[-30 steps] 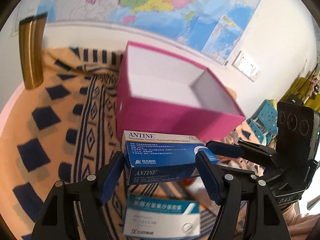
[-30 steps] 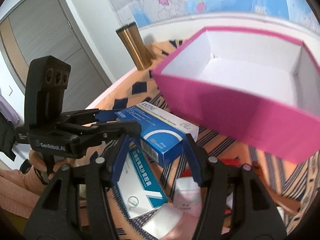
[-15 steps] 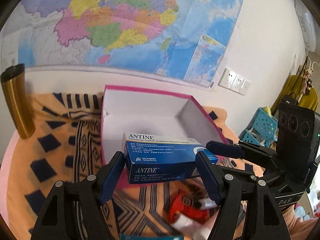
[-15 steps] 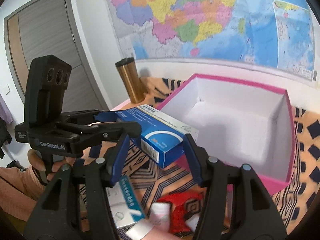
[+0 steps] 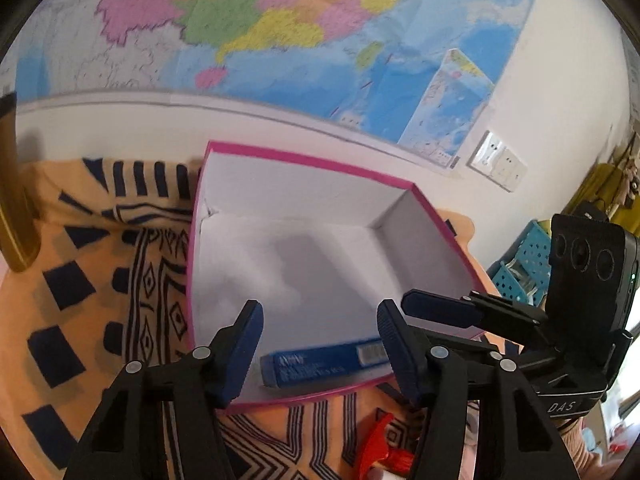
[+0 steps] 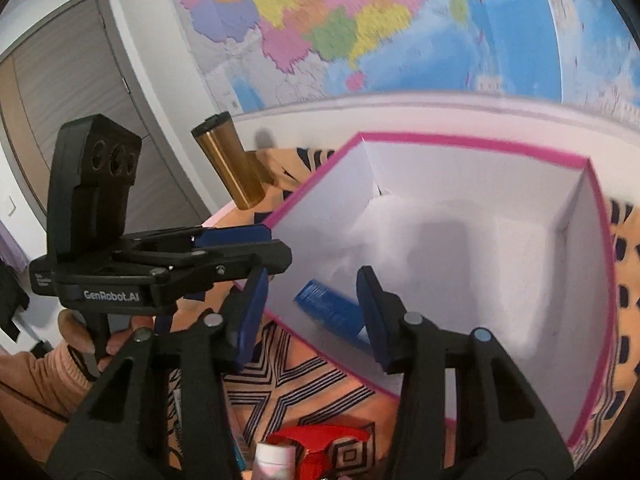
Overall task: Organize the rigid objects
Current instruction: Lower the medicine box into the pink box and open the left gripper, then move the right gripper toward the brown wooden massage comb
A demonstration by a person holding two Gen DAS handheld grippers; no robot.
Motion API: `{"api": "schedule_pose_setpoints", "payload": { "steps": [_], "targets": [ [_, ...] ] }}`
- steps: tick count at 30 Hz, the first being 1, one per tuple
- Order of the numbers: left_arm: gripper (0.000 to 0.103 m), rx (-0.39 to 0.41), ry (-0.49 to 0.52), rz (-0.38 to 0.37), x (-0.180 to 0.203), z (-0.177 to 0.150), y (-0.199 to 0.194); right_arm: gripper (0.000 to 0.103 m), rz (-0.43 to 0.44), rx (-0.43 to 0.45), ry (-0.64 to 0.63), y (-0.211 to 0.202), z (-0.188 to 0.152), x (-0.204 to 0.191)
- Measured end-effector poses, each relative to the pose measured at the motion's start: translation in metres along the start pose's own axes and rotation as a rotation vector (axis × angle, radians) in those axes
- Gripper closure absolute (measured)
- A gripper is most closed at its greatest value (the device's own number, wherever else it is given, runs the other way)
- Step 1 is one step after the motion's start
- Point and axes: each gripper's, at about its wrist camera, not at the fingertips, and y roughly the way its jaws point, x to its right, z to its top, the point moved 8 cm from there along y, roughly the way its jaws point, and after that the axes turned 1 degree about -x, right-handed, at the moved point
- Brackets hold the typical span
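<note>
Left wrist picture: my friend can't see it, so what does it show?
A blue medicine box lies inside the pink box, by its near wall, below the empty left gripper. The jaws have just been closing, gripping nothing. The right gripper reaches in from the right; a map hangs behind.

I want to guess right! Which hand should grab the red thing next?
Probably right: the red thing lies centred under the right gripper, off to the left gripper's side. Both jaws, just closing, grip nothing.
</note>
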Motion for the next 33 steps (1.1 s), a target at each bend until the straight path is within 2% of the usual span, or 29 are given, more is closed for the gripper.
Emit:
{"api": "schedule_pose_setpoints", "payload": {
  "steps": [6,13,19,26,33],
  "targets": [
    [0.04,0.031,0.036,0.023,0.003,-0.008,-0.008,0.054,-0.022,-0.008,0.023,0.0,-0.006,0.01],
    [0.023,0.11,0.116,0.016,0.025,-0.021,-0.038,0.053,-0.051,0.044,0.034,-0.032,-0.01,0.012],
    [0.023,0.13,0.16,0.03,0.036,-0.03,-0.055,0.05,-0.08,0.049,0.034,-0.051,-0.019,0.014],
    [0.023,0.102,0.177,0.005,0.045,-0.058,-0.062,0.05,-0.086,0.067,0.055,-0.072,-0.03,0.019],
    [0.023,0.005,0.19,-0.035,0.058,-0.101,-0.051,0.046,-0.134,0.009,0.036,-0.085,-0.076,0.017]
  ]
}}
